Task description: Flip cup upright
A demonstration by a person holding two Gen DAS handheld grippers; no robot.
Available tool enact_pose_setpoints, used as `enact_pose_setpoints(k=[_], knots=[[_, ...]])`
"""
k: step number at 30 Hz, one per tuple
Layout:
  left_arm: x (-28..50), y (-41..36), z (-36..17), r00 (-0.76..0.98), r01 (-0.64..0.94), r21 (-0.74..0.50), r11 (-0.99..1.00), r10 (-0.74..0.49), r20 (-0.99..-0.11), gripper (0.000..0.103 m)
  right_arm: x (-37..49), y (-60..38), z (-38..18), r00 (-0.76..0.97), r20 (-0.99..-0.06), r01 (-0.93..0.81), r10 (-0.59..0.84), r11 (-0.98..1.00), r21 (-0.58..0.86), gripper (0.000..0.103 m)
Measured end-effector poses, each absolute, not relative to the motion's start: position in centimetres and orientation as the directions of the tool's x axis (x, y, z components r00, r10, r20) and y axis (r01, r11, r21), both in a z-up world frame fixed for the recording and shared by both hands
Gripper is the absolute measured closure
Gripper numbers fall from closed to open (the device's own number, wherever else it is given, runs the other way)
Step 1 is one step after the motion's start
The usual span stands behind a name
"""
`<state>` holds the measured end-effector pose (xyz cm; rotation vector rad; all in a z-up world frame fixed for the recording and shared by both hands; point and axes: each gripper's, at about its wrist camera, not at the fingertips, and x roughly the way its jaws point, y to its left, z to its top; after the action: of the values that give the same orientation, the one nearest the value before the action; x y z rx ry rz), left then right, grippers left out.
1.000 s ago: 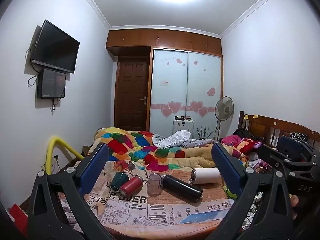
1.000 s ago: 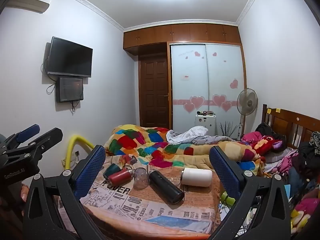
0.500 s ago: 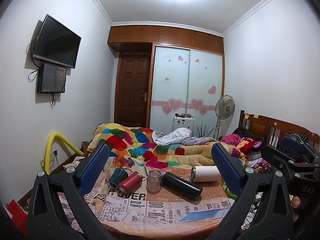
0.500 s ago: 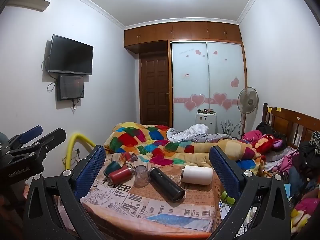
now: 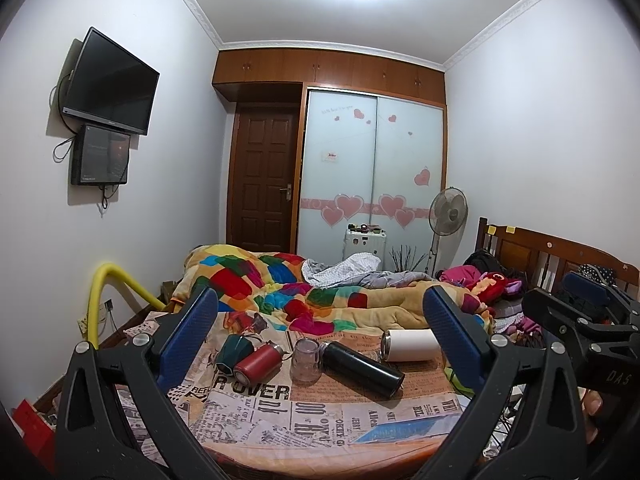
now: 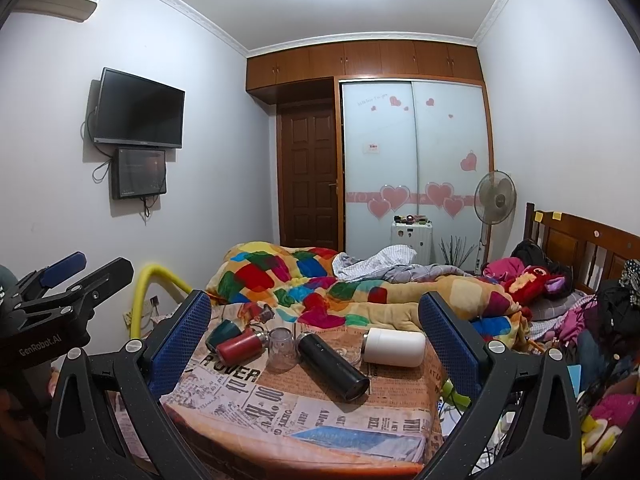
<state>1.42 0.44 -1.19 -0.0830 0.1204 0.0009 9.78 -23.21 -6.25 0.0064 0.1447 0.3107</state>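
Several cups lie on a newspaper-print cloth (image 5: 280, 412) over a small table. A green cup (image 5: 231, 350), a red flask (image 5: 258, 365), a black flask (image 5: 362, 368) and a white cup (image 5: 408, 345) lie on their sides; a clear glass (image 5: 306, 360) stands mouth down. The same things show in the right wrist view: green cup (image 6: 222, 332), red flask (image 6: 239, 346), clear glass (image 6: 282, 349), black flask (image 6: 332, 364), white cup (image 6: 394, 346). My left gripper (image 5: 320, 336) and right gripper (image 6: 314, 334) are both open, empty, held back from the table.
A bed with a colourful patchwork quilt (image 5: 280, 284) lies just behind the table. A yellow padded rail (image 5: 116, 284) curves at the left. A wooden headboard (image 5: 552, 256) and piled clothes are at the right. A fan (image 5: 448, 216) stands by the wardrobe.
Both grippers have shifted slightly nearer the table and tilted a bit; the cups appear a little larger. Nothing on the table has moved.
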Motion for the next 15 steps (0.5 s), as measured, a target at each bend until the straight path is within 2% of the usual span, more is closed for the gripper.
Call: enact_pose_setpoints(k=[15], knots=[[1.52,0.27,-0.95,0.993,0.003,-0.077,0.997,-0.013,-0.121,0.000,9.84,-23.33,-6.92,0.941,-0.146,-0.304,0.305,0.952,0.031,0.000]])
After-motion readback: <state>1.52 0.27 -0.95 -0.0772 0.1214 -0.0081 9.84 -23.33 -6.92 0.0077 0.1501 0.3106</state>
